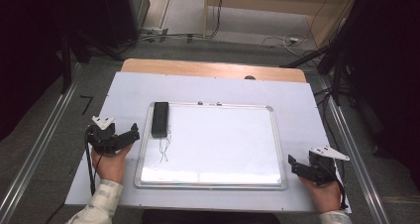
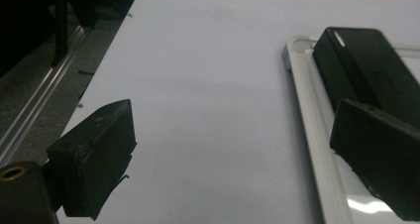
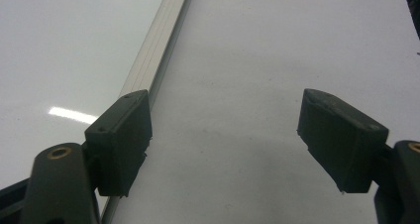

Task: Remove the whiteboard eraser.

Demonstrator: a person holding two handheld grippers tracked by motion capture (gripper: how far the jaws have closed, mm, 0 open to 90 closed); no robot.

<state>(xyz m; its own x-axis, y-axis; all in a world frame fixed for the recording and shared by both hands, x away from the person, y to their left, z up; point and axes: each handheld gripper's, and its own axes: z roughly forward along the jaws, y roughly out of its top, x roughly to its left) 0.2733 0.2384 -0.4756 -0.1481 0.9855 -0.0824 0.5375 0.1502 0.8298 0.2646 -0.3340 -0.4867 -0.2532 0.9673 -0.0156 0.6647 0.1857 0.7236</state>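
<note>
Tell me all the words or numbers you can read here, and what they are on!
None can be read.
Black rectangular eraser: a faint raised mark on its top, too blurred to read.
White board with a silver metal frame: thin black scribbled lines below the eraser, not letters that can be made out.

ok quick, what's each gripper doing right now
Left gripper: open, holding nothing, beside the black eraser.
Right gripper: open, holding nothing, by the whiteboard frame.
</note>
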